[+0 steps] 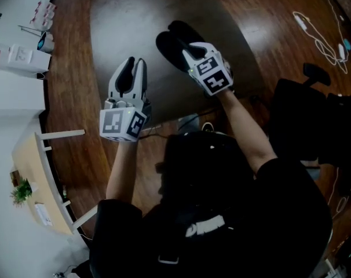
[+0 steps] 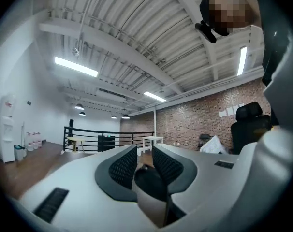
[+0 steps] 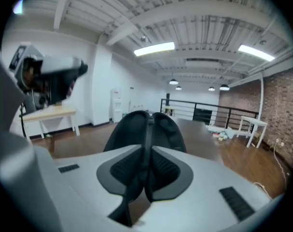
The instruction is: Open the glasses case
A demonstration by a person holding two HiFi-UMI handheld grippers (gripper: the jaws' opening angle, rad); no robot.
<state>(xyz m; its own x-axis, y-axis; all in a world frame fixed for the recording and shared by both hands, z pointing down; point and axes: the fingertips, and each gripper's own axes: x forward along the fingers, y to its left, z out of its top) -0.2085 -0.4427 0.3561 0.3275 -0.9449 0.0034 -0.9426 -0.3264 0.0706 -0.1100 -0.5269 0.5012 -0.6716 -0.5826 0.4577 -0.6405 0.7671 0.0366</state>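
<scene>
Head view: your right gripper (image 1: 193,57), its marker cube nearest you, reaches over the dark brown round table (image 1: 123,16) and meets the black hard-shelled glasses case (image 1: 172,39). The case lies over the right part of the table with its two halves spread open. Whether it rests on the surface cannot be told. Your left gripper (image 1: 134,69) hovers to the left of the case, apart from it, with its jaws pointing away from you. A white cable (image 1: 320,36) lies on the reddish wooden floor (image 1: 268,16) at the far right. Left gripper view: the jaws stand narrowly apart, with nothing between their ribbed black pads (image 2: 122,167). Beyond them are a red brick wall (image 2: 199,122) and a black railing (image 2: 108,132). Right gripper view: the jaws are closed on the glasses case (image 3: 129,127), pinching the central ridge where its two shells meet. One shell fans out to the left of the jaws and the other to the right, both rising past the fingertips. The table top (image 3: 202,133) extends behind the case.
</scene>
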